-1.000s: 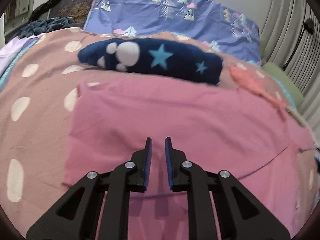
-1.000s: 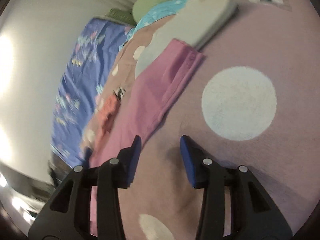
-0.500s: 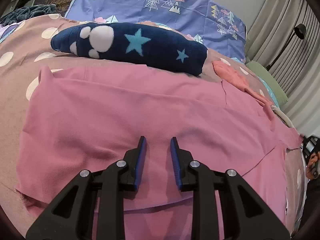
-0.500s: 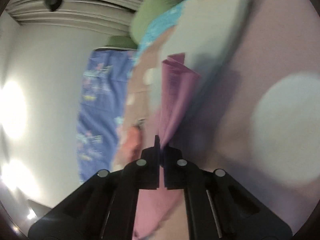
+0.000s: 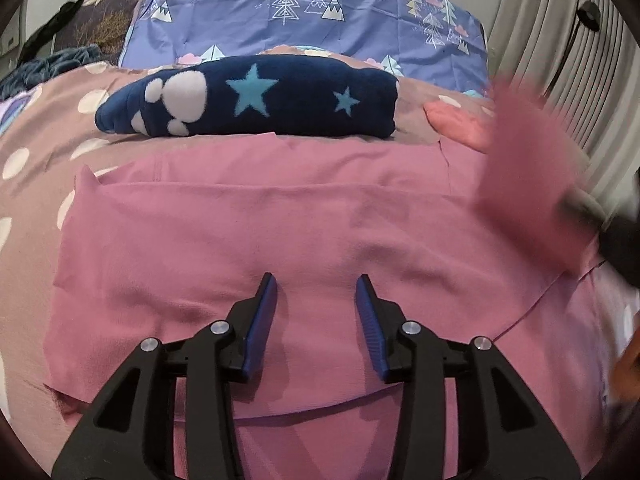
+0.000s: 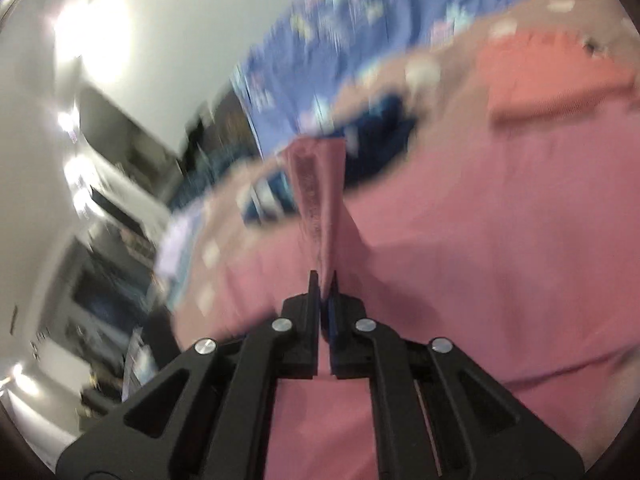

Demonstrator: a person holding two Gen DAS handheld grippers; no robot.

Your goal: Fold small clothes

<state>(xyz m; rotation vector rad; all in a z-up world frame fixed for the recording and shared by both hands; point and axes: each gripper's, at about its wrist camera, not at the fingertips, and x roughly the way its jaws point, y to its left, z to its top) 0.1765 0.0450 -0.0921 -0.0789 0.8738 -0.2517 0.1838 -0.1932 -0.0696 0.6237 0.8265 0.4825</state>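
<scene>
The pink garment (image 5: 304,216) lies flat lengthwise across my polka-dot bedspread (image 5: 36,184), before the navy star blanket (image 5: 256,98). My left gripper (image 5: 316,312) is opening, empty; my right gripper (image 6: 325,292) pinches its raised end.

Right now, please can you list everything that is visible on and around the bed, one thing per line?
pink garment: one, pink, spread flat on the bedspread; one end lifted at the right.
navy fleece item: one, dark blue with light blue stars and a white paw print, folded, beyond the pink garment.
coral garment: one, coral, right of the navy fleece item.
bedspread: one, dusty pink with white dots, under everything.
blue bedding: one, blue-purple with tree print, at the far side.
curtain: one, pale and pleated, at the right.
left tongs: one pair, black with blue pads, opening above the pink garment, nothing between them.
right tongs: one pair, black, shut on the pink garment's lifted end.
</scene>
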